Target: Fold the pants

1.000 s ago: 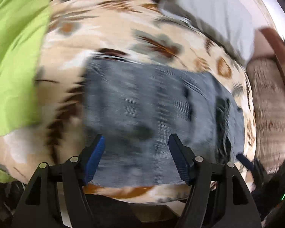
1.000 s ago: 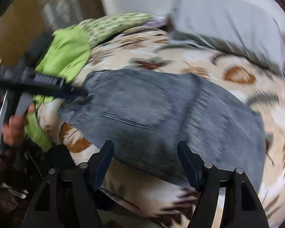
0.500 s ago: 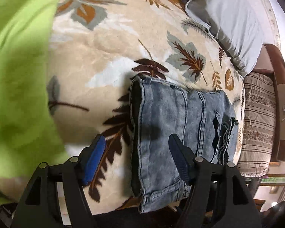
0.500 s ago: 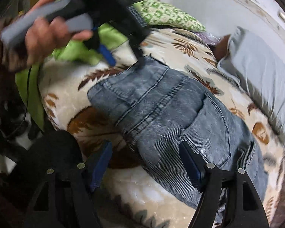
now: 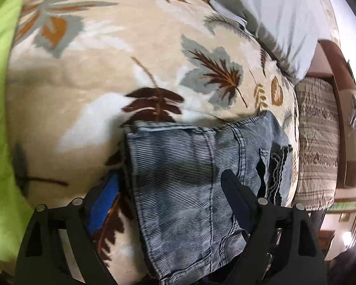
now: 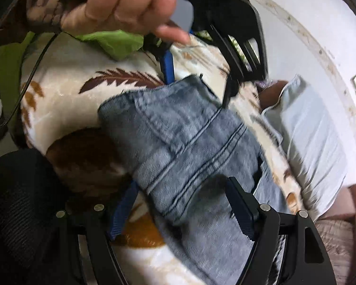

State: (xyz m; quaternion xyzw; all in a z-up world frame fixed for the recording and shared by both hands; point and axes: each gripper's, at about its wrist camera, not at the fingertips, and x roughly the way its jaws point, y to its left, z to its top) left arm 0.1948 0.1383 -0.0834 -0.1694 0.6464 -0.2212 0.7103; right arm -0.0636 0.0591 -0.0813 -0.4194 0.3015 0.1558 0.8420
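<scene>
Both tools now straddle jeans (image 5: 192, 185)

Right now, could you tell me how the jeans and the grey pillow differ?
The jeans are blue denim with seams; the grey pillow is plain and pale. The jeans lie folded near both sets of open jaws; the pillow lies at the far side. Both rest on the leaf-print blanket.

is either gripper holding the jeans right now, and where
Nothing is held. The left gripper and right gripper both stand open over the folded jeans, their fingers either side of the cloth, not pinching it.
</scene>
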